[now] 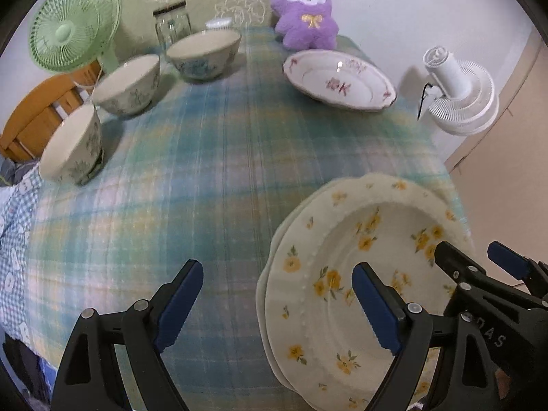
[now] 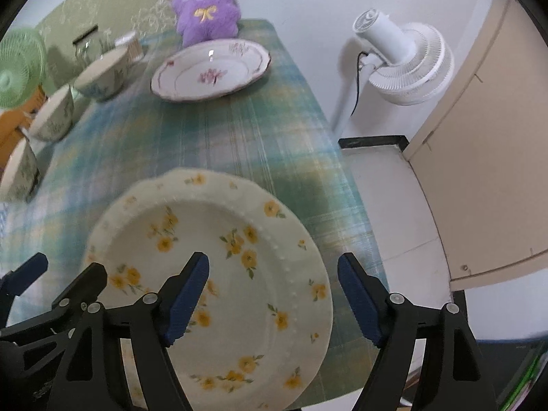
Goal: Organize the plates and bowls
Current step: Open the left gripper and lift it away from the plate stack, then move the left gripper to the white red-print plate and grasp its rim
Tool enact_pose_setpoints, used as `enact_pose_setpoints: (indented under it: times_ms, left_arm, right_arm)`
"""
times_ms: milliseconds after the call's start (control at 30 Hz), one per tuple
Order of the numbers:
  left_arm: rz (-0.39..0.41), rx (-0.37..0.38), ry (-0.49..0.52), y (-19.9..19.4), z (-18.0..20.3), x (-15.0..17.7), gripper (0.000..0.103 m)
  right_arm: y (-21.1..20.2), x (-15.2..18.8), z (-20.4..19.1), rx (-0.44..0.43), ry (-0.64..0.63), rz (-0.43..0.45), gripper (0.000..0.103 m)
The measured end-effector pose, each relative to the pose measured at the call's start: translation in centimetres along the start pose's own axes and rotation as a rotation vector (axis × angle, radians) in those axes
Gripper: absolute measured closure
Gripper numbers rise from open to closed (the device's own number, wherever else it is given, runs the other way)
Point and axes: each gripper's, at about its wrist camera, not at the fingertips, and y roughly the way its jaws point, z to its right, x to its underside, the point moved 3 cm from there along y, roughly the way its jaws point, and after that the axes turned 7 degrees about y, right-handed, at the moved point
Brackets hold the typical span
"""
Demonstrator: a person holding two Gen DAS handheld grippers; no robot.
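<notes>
Yellow-flowered cream plates [image 1: 346,274] sit stacked at the near right corner of the plaid-clothed worktop [image 1: 222,171]. Both the left tongs [image 1: 277,304] and right tongs [image 2: 272,301] hang open above them, gripping nothing. A pink-flowered plate [image 1: 339,78] lies at the far right; three bowls [image 1: 128,84] line the left edge. Partial letters on the right tongs' body are unreadable.

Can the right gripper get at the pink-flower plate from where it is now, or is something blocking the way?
Probably yes. The right gripper has its jaws open and hangs over the yellow-flower plates. Between these and the pink-flower plate only bare tablecloth shows. The purple plush toy sits behind the plate, out of the way.
</notes>
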Motion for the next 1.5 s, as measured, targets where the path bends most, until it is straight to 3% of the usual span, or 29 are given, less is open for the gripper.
enact_pose_setpoints:
  times_ms: [200,733,967,1500]
  left_arm:
    - [0.043,0.032,0.027,-2.2,-0.6,-1.8,0.013]
    - [0.18,0.008,0.061,-6.7,-2.2,-7.1,0.014]
    - [0.2,-0.023,0.037,-6.2,-2.1,-9.7,0.014]
    - [0.183,-0.078,-0.081,-1.5,-0.7,-16.2,0.022]
  right_arm:
    - [-3.4,-1.8,-0.6,0.016,0.018,0.073,0.023]
    - [-8.9,-6.6,-2.3,-0.031,0.028,0.207,0.023]
    - [-8.5,-10.0,-2.5,-0.063,-0.002,0.223,0.023]
    - [-2.7,-18.2,-3.3,-0.167,-0.081,0.206,0.023]
